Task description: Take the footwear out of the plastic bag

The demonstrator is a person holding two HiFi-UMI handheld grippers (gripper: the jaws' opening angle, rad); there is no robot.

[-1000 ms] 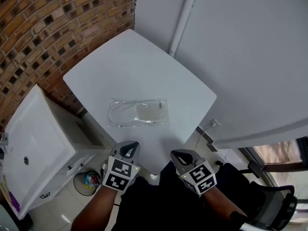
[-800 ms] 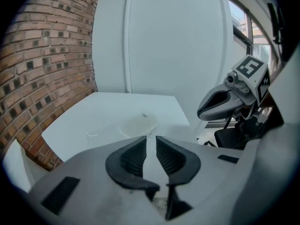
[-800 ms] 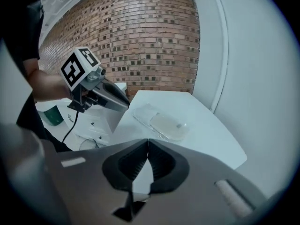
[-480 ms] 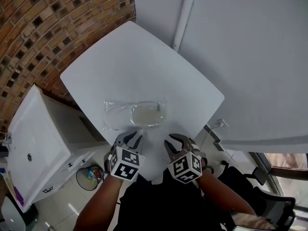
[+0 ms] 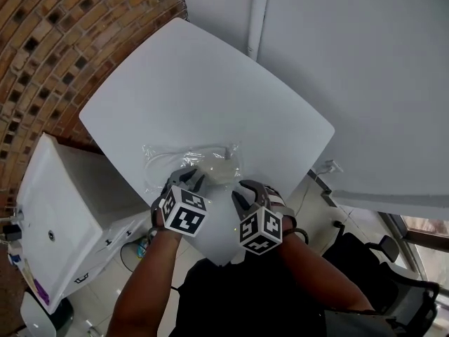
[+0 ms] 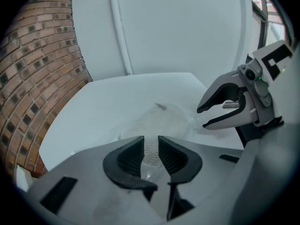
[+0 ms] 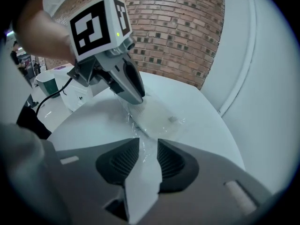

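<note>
While the plastic bag (image 5: 163,161), footwear (image 5: 214,166) inside, lay on the tabletop (image 5: 210,83), the left hand-held gripper (image 5: 186,179) stood slightly apart over its edge; the right hand-held gripper (image 5: 245,191), empty, had just been opening.

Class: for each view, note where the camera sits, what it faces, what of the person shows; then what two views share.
Head view: on the head, facing down at the table; forearms, left tongs, right tongs.
Left gripper view: on the left tongs, facing the plastic bag; right tongs alongside.
Right gripper view: on the right tongs, facing brick wall; hand shows.
Shared: plastic bag.
</note>
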